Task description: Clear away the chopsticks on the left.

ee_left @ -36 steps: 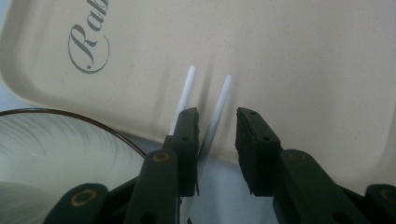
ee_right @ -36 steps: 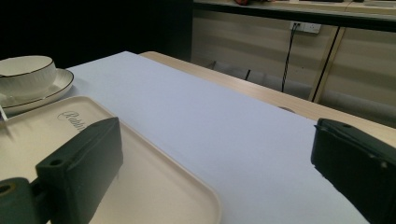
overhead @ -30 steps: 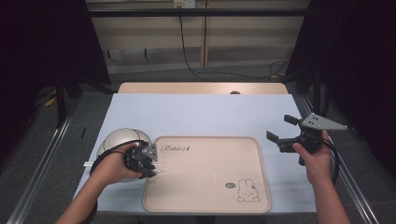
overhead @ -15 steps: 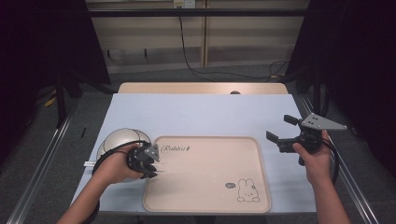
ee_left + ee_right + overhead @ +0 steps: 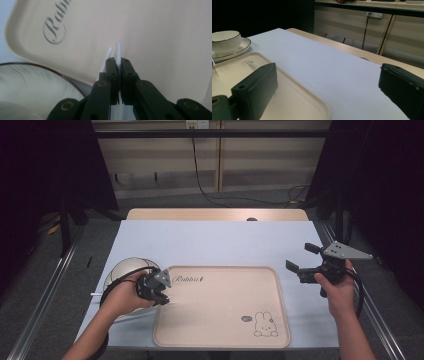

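Chopsticks (image 5: pixel 118 51), a thin white pair by the look of them, are pinched in the left hand-held gripper (image 5: pixel 117 62), whose jaws have just been closing and now sit nearly together on one stick, with the second stick's tip poking out slightly off to the side; the pair lies over the near-left corner of the beige rabbit tray (image 5: pixel 220 340), just beside the bowl (image 5: pixel 225 38) on its gold-rimmed plate (image 5: pixel 37 85); in the high view a white end (image 5: pixel 95 294) trails out past the person's wrist onto the light-blue tabletop (image 5: pixel 215 240); the right hand-held gripper (image 5: pixel 306 259) hangs wide open over the tabletop's right edge, holding nothing; my worry is that second stick, since it looks splayed and may not be clamped, so a lift could leave it behind or let it swing and drop; a long thin stick gripped near one end could also pivot and knock the plate's rim.
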`<move>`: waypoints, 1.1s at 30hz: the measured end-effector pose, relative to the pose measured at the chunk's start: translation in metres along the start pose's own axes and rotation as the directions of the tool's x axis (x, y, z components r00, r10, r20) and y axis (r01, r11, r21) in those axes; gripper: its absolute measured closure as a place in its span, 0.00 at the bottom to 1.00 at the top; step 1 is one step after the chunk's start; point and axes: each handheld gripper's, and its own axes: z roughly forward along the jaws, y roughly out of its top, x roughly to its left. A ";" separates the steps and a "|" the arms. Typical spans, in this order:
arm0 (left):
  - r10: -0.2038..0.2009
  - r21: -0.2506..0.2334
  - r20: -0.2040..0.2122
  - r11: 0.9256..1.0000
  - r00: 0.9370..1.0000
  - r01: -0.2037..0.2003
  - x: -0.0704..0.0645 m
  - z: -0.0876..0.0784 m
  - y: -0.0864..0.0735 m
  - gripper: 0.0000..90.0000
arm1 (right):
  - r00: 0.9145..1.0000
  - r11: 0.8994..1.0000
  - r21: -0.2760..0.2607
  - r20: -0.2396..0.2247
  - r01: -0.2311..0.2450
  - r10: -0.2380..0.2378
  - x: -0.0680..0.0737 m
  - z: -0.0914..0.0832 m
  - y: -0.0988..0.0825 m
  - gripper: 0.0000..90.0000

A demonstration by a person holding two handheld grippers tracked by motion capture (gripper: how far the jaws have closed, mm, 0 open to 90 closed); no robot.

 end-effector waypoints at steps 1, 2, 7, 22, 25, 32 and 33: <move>-0.011 -0.029 -0.006 1.000 1.000 0.010 0.001 -0.004 0.002 0.97 | 1.000 1.000 -0.001 0.000 0.000 0.000 0.000 0.000 0.000 0.02; -0.033 -0.057 -0.010 0.998 0.999 0.032 0.002 -0.010 0.004 0.97 | 1.000 1.000 0.000 0.001 0.000 0.000 0.000 0.000 0.000 0.02; -0.171 -0.412 0.061 0.893 0.983 0.181 0.012 -0.059 0.014 0.97 | 1.000 1.000 -0.003 -0.004 -0.005 0.005 -0.001 0.000 0.000 0.02; -0.218 -0.744 0.152 0.617 0.964 0.256 0.018 -0.101 0.032 0.97 | 1.000 1.000 -0.005 -0.013 -0.008 0.008 -0.001 0.002 -0.001 0.02; -0.235 -0.737 0.154 0.620 0.960 0.270 0.018 -0.099 0.035 0.97 | 1.000 1.000 -0.005 -0.013 -0.010 0.009 -0.001 0.002 -0.001 0.02; -0.282 -0.724 0.198 0.604 0.939 0.334 0.018 -0.091 0.039 0.97 | 1.000 1.000 -0.007 -0.012 -0.011 0.011 0.000 0.002 -0.001 0.02; -0.306 -0.713 0.202 0.606 0.930 0.354 0.019 -0.087 0.040 0.97 | 1.000 1.000 -0.008 -0.015 -0.009 0.009 -0.001 0.003 -0.001 0.02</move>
